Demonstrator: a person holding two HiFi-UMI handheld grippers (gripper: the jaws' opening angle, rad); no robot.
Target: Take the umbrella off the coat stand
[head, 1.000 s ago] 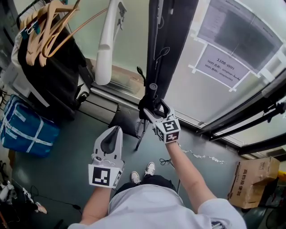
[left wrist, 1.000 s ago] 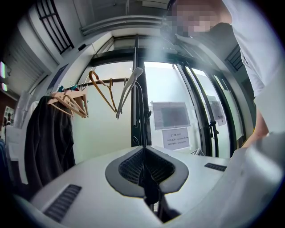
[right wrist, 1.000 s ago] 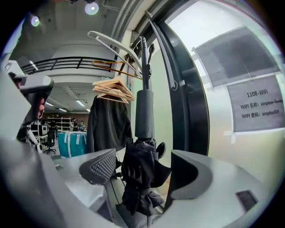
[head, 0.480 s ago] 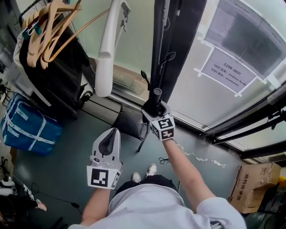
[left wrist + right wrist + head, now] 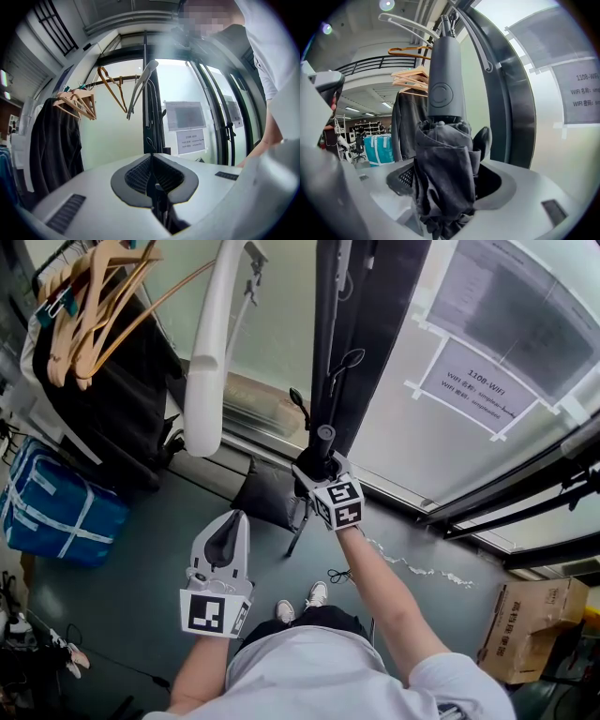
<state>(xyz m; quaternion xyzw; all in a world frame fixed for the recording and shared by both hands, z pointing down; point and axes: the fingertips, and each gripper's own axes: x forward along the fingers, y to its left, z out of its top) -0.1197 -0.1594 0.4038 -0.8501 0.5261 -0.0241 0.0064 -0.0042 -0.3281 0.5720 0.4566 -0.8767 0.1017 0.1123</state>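
Hangers (image 5: 89, 306) and dark coat (image 5: 112, 418) hang left of umbrella (image 5: 322, 448), door frame (image 5: 361, 324) behind.

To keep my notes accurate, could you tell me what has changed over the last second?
The right gripper edged further onto the folded umbrella, and its jaws have just been closing around it; no firm grip shows yet. The left gripper stays shut, and the umbrella still hangs on the coat stand.

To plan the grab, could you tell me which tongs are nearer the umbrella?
Right. The right tongs have just been closing with the umbrella between them; the left tongs, shut, sit apart, lower-left in the head view.
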